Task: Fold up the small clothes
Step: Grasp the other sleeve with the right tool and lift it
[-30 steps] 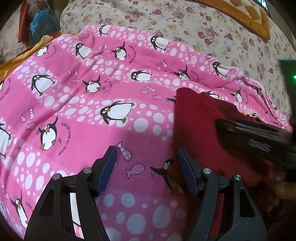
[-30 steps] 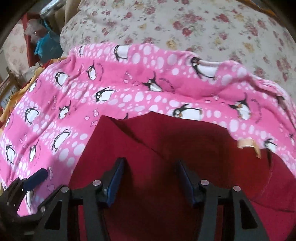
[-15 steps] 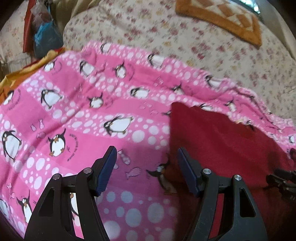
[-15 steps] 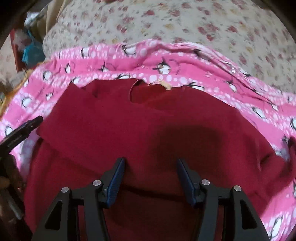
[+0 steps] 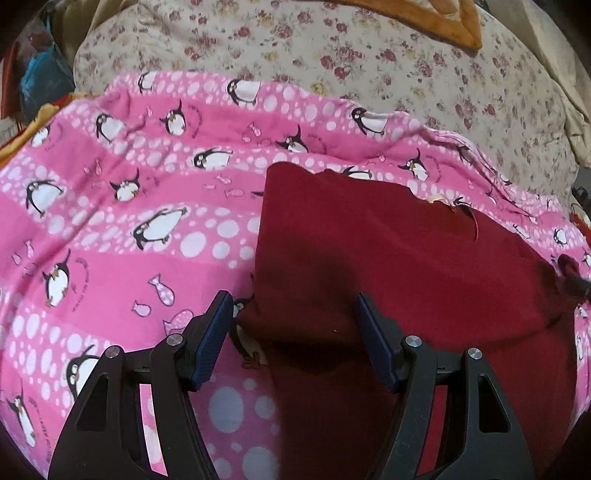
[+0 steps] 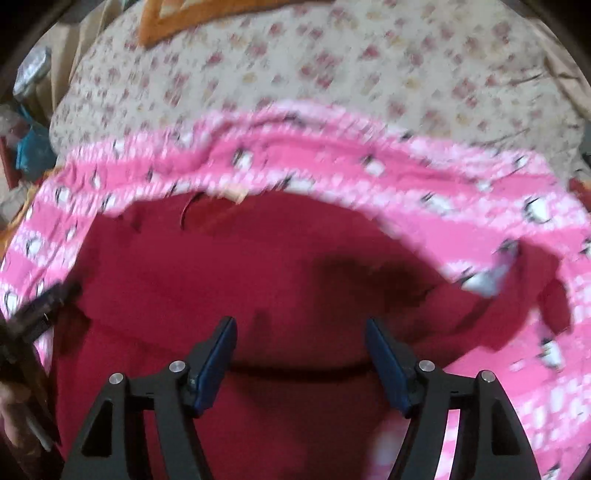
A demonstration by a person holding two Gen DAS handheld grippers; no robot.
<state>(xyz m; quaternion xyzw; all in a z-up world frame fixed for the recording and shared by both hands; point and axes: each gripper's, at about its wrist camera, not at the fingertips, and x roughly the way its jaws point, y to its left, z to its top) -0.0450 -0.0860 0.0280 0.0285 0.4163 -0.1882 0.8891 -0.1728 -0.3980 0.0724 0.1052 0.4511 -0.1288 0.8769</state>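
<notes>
A dark red top [image 5: 388,258] lies spread on a pink penguin blanket [image 5: 129,221], its neckline with a tan label [image 5: 439,199] toward the far side. My left gripper [image 5: 295,314] is open and empty, hovering over the top's left edge. In the right wrist view, which is blurred, the same red top [image 6: 258,280] fills the middle and my right gripper [image 6: 301,339] is open and empty above it. The left gripper's tip shows at the left edge of that view [image 6: 44,306].
A floral cream bedcover [image 5: 369,62] lies beyond the blanket, with an orange quilted cloth [image 5: 443,18] at the far edge. Blue and red bundles [image 5: 40,81] sit at the far left. The blanket [image 6: 332,162] wraps round the top's right sleeve [image 6: 546,295].
My left gripper has swung right, so the red top now lies between its fingers. My right gripper has pulled back and moved right; the whole top with its neckline has come into view.
</notes>
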